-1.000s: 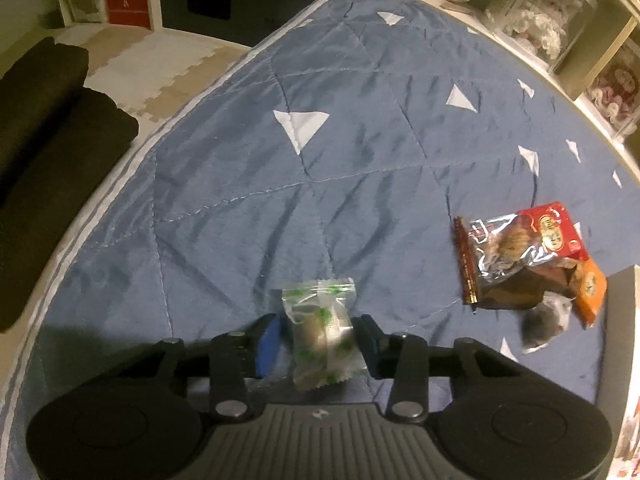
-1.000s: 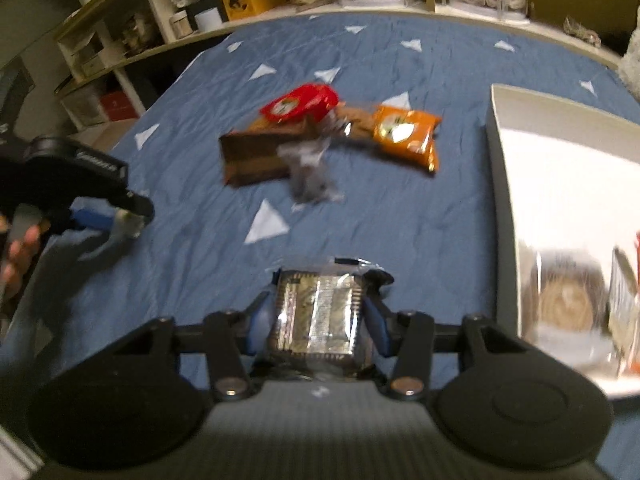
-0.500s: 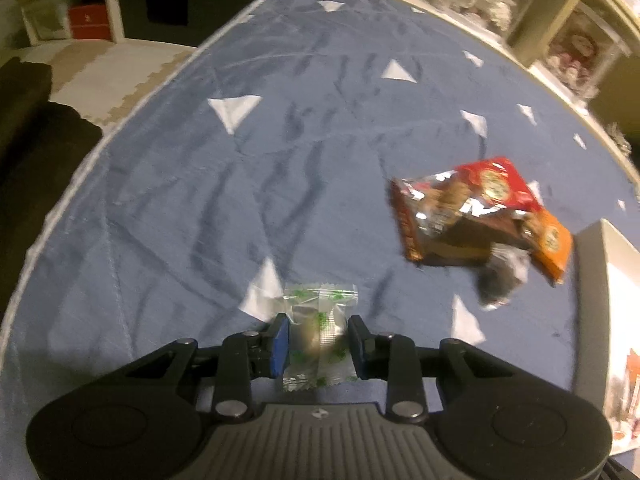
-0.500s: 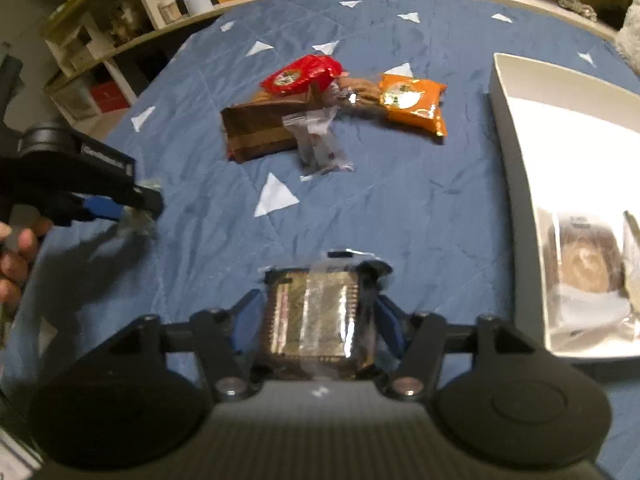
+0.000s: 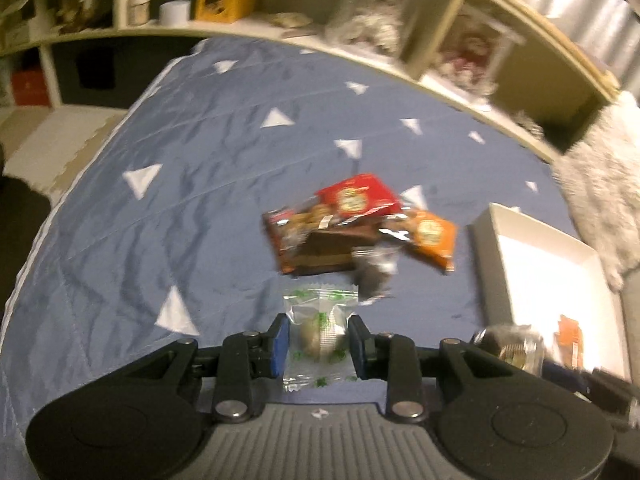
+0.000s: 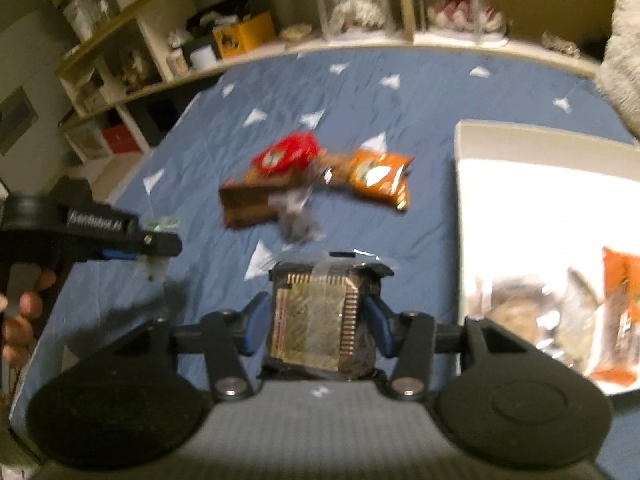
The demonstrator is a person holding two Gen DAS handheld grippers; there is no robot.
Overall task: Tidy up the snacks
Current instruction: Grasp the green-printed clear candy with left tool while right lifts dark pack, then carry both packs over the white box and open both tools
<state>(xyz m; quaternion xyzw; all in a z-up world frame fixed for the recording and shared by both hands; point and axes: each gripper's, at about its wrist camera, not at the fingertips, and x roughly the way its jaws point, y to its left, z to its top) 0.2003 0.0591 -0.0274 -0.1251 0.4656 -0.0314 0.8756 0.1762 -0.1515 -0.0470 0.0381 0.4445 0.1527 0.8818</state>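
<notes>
The left gripper (image 5: 319,330) has its fingers squeezed tight on a candy (image 5: 316,308). The candy is a small round ball in a clear wrapper with green dots. It looks very light. The wrapper is thin, crinkly and a bit slippery. The fingers press on the hard ball in the middle, and that looks like the best spot, because the flat ends would slide out. The candy hangs above the blue quilt (image 5: 200,220) on the bed.

At 12 o'clock from the candy, a pile of snacks lies on the quilt. There is a red pack (image 5: 358,196), a brown pack (image 5: 316,252), an orange pack (image 5: 432,236) and a little grey pack (image 5: 376,272). They touch and partly cover each other. They look like soft, light bags, and what is inside could crush. The picture is too blurry to tell more.

The right gripper (image 6: 316,308) is about half open with a square snack (image 6: 314,320) between its fingers. The fingers are closing a little and press on its two sides. This snack is flat and shiny, and it looks stiffer than the candy. It may crack if squeezed hard, so holding the sides gently seems right. It is also up off the quilt.

At 2 o'clock from the square snack sits a white box (image 6: 520,130). Its far part is bare. Its near part holds a round brown cake (image 6: 516,312) in clear wrap, an orange bar (image 6: 620,280) and some other shiny wraps I cannot make out.
</notes>
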